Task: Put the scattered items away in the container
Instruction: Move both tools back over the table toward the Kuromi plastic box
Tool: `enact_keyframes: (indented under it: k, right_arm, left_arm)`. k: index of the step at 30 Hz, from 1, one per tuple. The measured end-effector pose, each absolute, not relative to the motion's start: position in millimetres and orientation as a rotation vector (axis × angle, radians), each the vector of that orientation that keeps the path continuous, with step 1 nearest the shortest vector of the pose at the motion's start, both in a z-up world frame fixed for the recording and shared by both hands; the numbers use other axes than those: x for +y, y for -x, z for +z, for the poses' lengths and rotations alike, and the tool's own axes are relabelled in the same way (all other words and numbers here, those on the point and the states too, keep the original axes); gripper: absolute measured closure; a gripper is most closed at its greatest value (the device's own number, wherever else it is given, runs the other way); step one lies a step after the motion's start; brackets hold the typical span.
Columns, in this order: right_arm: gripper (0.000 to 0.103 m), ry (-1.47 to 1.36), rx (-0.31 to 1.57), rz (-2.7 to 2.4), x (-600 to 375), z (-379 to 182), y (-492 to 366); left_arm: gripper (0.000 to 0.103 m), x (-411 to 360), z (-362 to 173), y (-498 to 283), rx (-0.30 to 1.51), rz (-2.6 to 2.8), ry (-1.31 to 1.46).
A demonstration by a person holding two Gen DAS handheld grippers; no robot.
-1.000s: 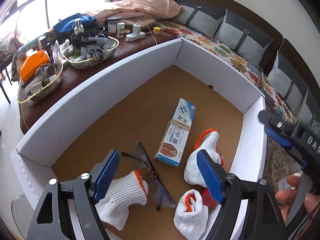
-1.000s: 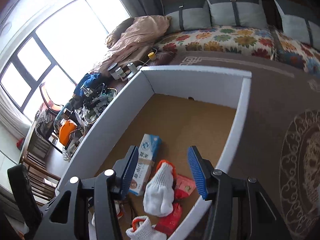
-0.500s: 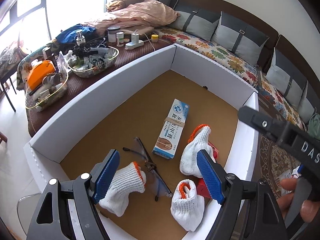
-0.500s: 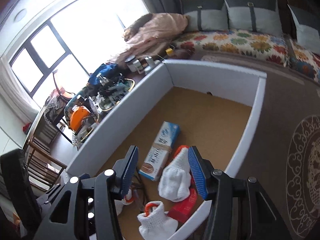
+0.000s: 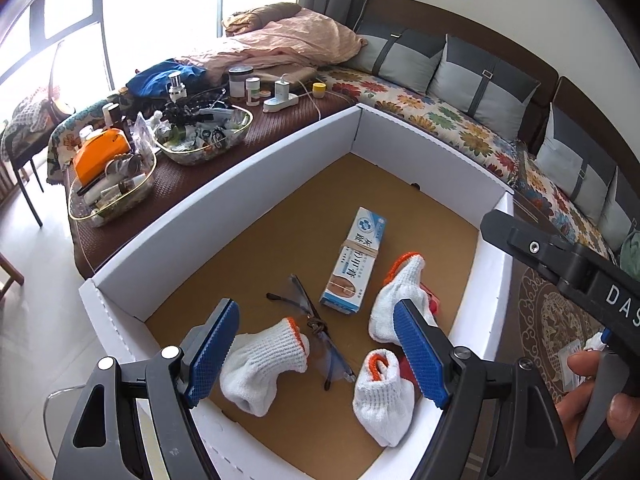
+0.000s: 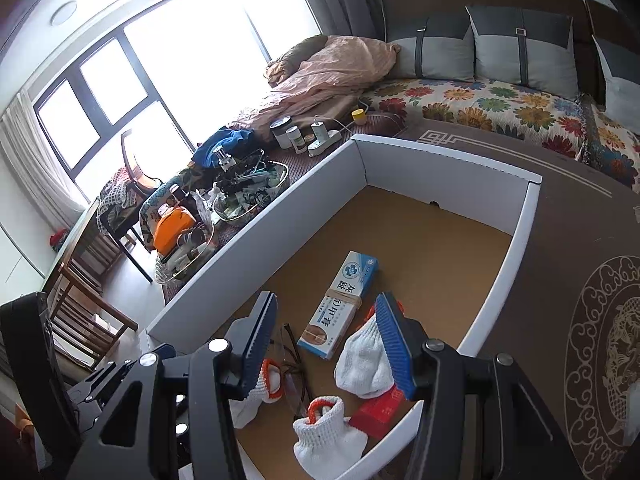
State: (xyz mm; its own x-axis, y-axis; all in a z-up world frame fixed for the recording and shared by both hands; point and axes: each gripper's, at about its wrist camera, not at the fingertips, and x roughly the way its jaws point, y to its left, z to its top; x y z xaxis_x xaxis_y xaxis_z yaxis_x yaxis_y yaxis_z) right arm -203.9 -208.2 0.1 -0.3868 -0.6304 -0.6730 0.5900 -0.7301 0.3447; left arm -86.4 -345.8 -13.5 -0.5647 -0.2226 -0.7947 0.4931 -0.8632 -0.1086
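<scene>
The left hand-held gripper [image 5: 316, 350] hangs released and holding nothing above the near end of a white-walled cardboard container [image 5: 224, 196], its blue pads spread wide. On the container's brown floor, from left to right, lie a white knit glove with an orange cuff [image 5: 262, 364], a pair of dark-framed glasses [image 5: 316, 326] with a cord knotted at the middle, a blue-and-white carton [image 5: 354, 264] bound by a rubber band, a second glove [image 5: 382, 394] near the front wall and a third [image 5: 396, 298] lying over a red packet [image 6: 378, 410] by the right wall. The right hand-held gripper [image 6: 326, 338], held in a person's hand [image 5: 600, 400], is likewise released and grasping nothing above the same end of the container. Every task item in view already rests inside the walls; the brown patterned tabletop [image 6: 580, 240] to the right shows nothing scattered, though something pale sits by the hand, too hidden to name. The cluttered trays [image 5: 200, 136] on the tabletop to the left look like standing household things, not part of the job. The scene suits a tidy-up at or near its end, or a pause between pickups. Done well, any further drop would be let go low over bare floor at the far end, clear of the glasses, so that nothing lands on the lenses.
</scene>
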Motion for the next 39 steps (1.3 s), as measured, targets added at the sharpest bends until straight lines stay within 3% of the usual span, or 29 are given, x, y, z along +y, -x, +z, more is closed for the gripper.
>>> enact_keyframes:
  k: [14, 23, 36, 39]
  right_arm:
    - [0.05, -0.893, -0.034, -2.238, -157, 28, 160]
    - [0.05, -0.945, -0.205, -2.464, -12, -26, 112]
    - [0.05, -1.268, -0.489, -2.86, 220, -126, 23]
    - [0.05, -1.294, -0.513, -2.963, 250, -132, 5]
  left_arm:
    - [0.024, -298, 11, 56, 0.424, -2.502, -1.124]
    - [0.023, -202, 10, 50, 0.329, -2.645, -1.222]
    - [0.022, 9, -97, 56, 0.109, -2.831, -1.746]
    - [0.022, 35, -108, 60, 0.06, -2.864, -1.733]
